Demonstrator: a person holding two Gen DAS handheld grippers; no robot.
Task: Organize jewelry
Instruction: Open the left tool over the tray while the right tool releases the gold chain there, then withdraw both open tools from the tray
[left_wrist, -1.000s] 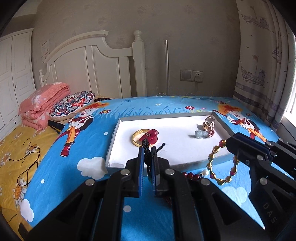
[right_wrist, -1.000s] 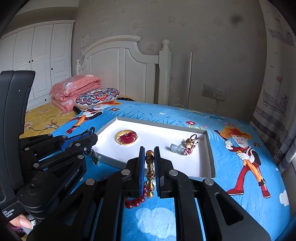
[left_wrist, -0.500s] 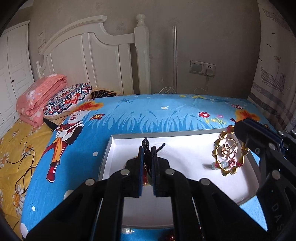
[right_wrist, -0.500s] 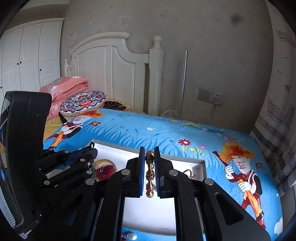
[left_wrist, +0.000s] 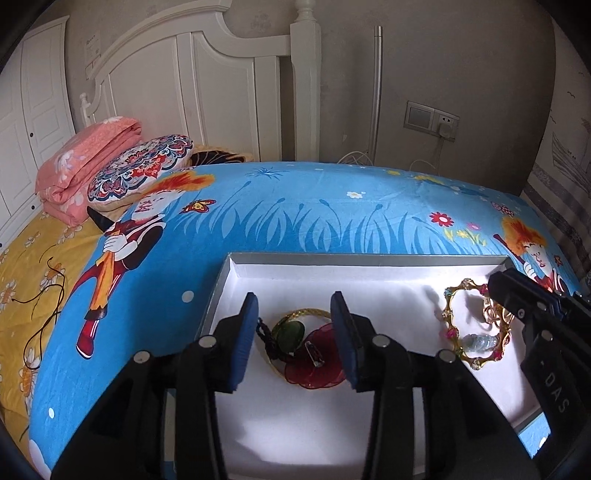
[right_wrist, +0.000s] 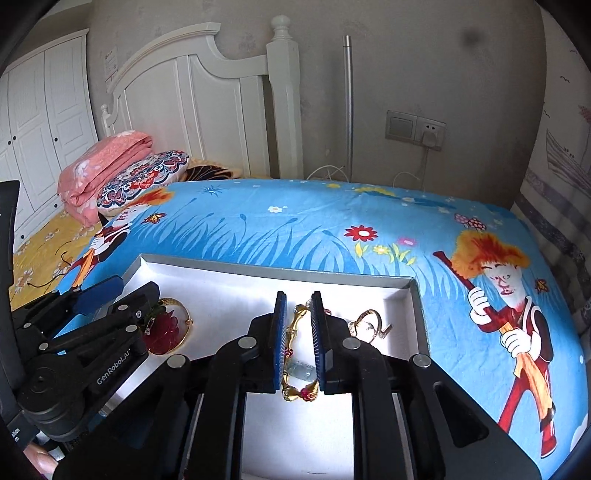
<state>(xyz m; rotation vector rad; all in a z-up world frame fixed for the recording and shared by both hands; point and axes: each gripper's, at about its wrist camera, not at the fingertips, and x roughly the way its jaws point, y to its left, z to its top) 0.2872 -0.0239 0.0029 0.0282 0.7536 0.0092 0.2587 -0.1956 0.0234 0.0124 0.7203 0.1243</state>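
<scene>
Now both grippers hang low over the white tray (left_wrist: 369, 260) that lies on the blue cartoon bedsheet (left_wrist: 295, 218). The left gripper (left_wrist: 293, 332) has its fingers spread wide and grasps nothing; beneath the gap lies a green pendant (left_wrist: 290, 332) on a dark cord (left_wrist: 267, 338), resting against a gold bangle (left_wrist: 308, 314) and a red flower-shaped piece (left_wrist: 317, 365) at the tray's left end. The right gripper (right_wrist: 298, 341) has its fingers parted a little, with the gold beaded bracelet (right_wrist: 295, 369) running between them; from the left view the bracelet (left_wrist: 469, 321) appears to lie on the tray floor, ringed around a pale blue stone (left_wrist: 480, 341) and just beside some gold rings (right_wrist: 369, 323). It looks released rather than squeezed, though whether a pad touches it I cannot tell.

The risks from here are mostly snags. If the right gripper lifts away while a bead is caught on a finger, the bracelet could be dragged up and flung out, or pull the rings and stone with it. On the left, the cord lies close to the inner face of one finger, so a sideways withdrawal might hook it and tow the pendant across the tray. The pieces are already piled together, and further nudging could tangle cord, bangle and flower.
</scene>
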